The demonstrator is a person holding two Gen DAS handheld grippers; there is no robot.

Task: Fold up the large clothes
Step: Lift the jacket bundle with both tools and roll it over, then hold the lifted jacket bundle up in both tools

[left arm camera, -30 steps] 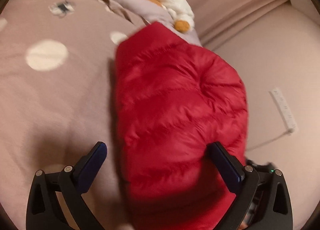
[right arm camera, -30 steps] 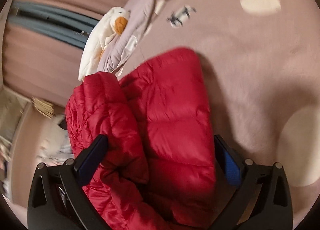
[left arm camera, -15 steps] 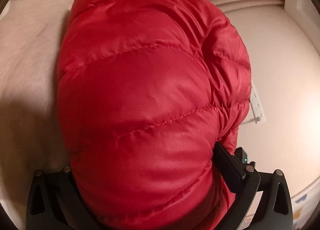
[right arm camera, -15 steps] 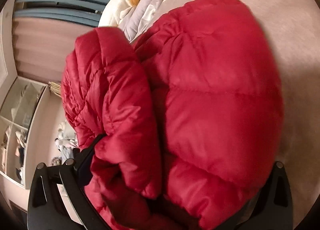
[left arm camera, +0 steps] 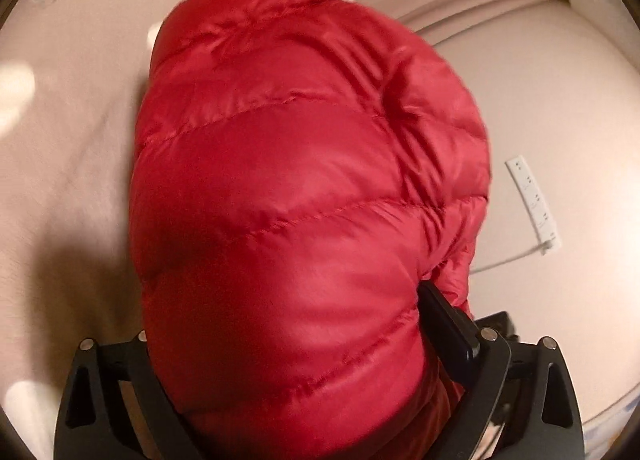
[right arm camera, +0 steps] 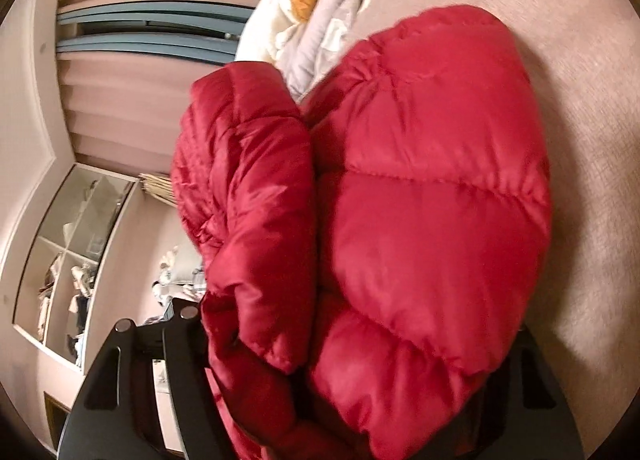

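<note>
Left gripper (left arm camera: pixel 288 324): closest to our left camera; we see its black frame at the bottom, and its right finger (left arm camera: pixel 446 320) presses into the side of the padding. The other finger is buried under fabric, so we cannot tell how wide the jaws stand, only that the jacket's bulk fills the space between them.

Right gripper (right arm camera: pixel 352 360): nearest in our right view; only the black frame shows on either side, both fingertips are hidden under red folds. We cannot tell its opening either; the bundled cloth sits in and over the jaws.

Red puffer jacket (left arm camera: pixel 304 195): fills most of both views, quilted and shiny, bunched between our two tools. In the right view (right arm camera: pixel 420 199) it shows as two lobes, a narrower fold on the left and a broad rounded panel on the right, lying over the pink bedspread (right arm camera: pixel 592 119).

Bedspread, left view (left arm camera: pixel 68 147): pale pink with blurred light spots, just behind and left of the jacket.

Power strip (left arm camera: pixel 532 199): white, on the floor to the right of the jacket, its cord trailing back toward the garment.

Stuffed duck (right arm camera: pixel 280 15): white with an orange bill, beyond the jacket, resting against a pale grey blanket (right arm camera: pixel 340 11).

Shelf unit (right arm camera: pixel 68 260): white cubbies with small items, far left.

Curtain (right arm camera: pixel 132 99): pink pleats at the back.
</note>
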